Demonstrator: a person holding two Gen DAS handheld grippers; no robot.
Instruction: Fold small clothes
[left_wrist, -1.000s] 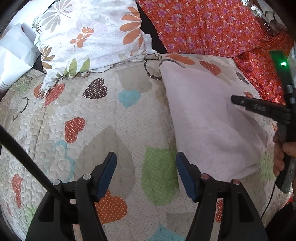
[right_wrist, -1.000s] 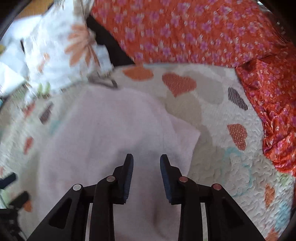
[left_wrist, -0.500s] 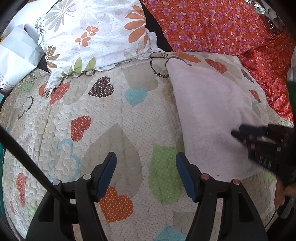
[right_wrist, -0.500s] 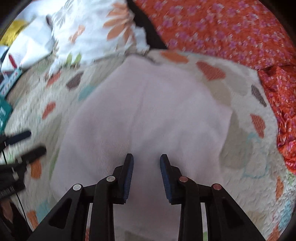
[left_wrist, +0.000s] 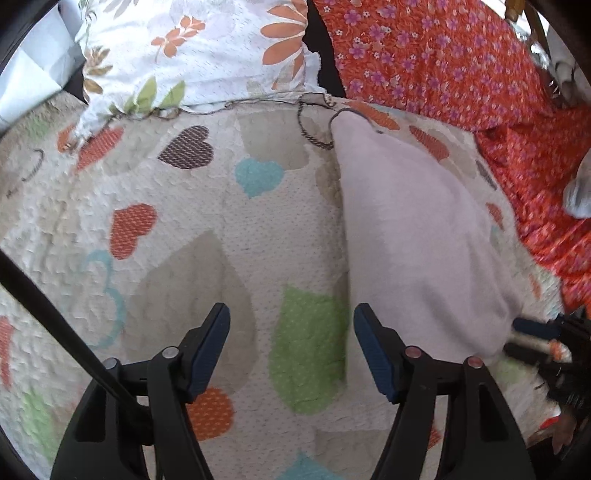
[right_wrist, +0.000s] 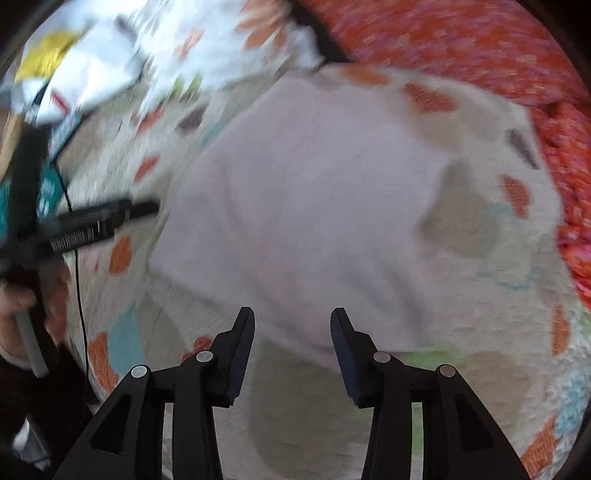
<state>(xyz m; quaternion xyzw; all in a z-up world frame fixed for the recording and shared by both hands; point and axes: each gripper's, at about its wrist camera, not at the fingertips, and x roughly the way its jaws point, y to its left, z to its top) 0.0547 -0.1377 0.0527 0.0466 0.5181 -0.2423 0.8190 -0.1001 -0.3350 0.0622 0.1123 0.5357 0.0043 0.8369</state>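
A pale lilac cloth (left_wrist: 413, 229) lies flat on a quilt with coloured hearts (left_wrist: 192, 229). In the left wrist view it is at the right, its left edge just beyond the right fingertip. My left gripper (left_wrist: 291, 325) is open and empty over the quilt beside the cloth. In the right wrist view the cloth (right_wrist: 306, 199) fills the middle, blurred. My right gripper (right_wrist: 291, 328) is open and empty above the cloth's near edge. The right gripper shows at the cloth's near right corner in the left wrist view (left_wrist: 543, 336).
A white floral pillow (left_wrist: 199, 55) lies at the back left of the quilt. Orange flowered fabric (left_wrist: 461, 59) lies along the back and right. A thin chain (left_wrist: 314, 129) lies by the cloth's far corner. Papers and boxes (right_wrist: 66, 74) lie far left.
My right gripper has pulled back toward the cloth's near edge and opened wider. The cloth now lies flat. My left gripper has stayed open and moved slightly closer to the cloth.
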